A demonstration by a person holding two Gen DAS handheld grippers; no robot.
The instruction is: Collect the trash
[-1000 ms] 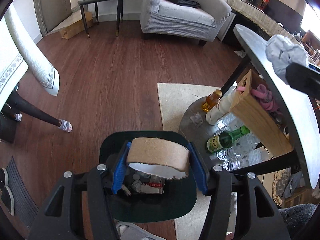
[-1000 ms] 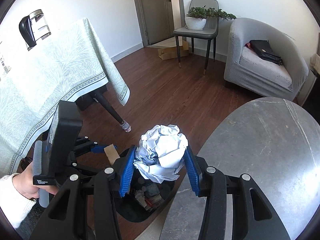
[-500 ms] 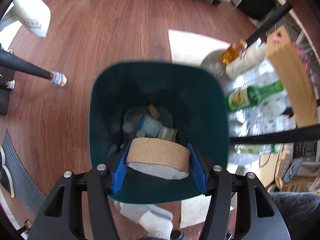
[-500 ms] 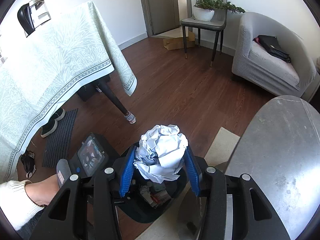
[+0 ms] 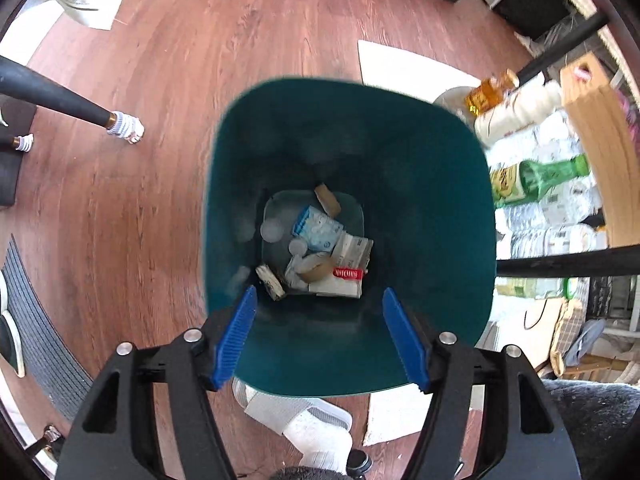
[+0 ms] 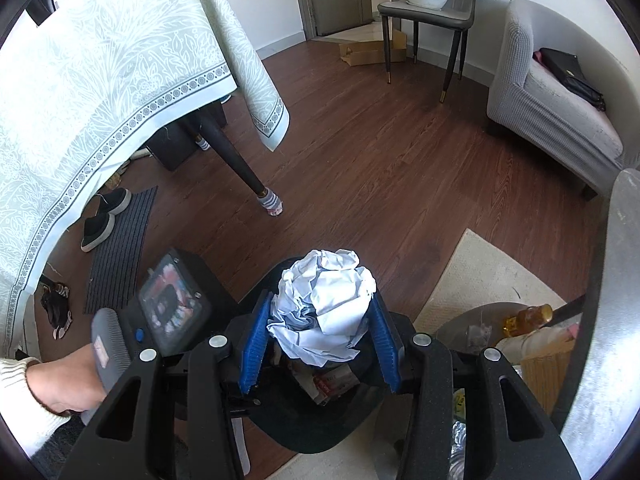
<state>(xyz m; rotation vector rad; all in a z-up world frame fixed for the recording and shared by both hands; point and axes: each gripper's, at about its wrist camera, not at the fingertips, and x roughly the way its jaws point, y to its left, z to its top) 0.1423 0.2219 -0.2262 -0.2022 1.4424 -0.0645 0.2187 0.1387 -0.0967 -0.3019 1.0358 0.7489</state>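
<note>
The left gripper hangs spread and empty over the teal bin, whose floor holds a tape roll among scraps. The right gripper clamps a crumpled paper ball above the bin's near rim (not yet centred, by the look of it). It would do well to move over the middle of the opening before letting go, so the light ball drops inside.

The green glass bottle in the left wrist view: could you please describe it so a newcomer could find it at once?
Start at the teal trash bin on the wood floor and look to its right, under the black-legged table. The green glass bottle lies on its side atop clear water bottles, the only green one, beside an amber bottle and a white one.
</note>
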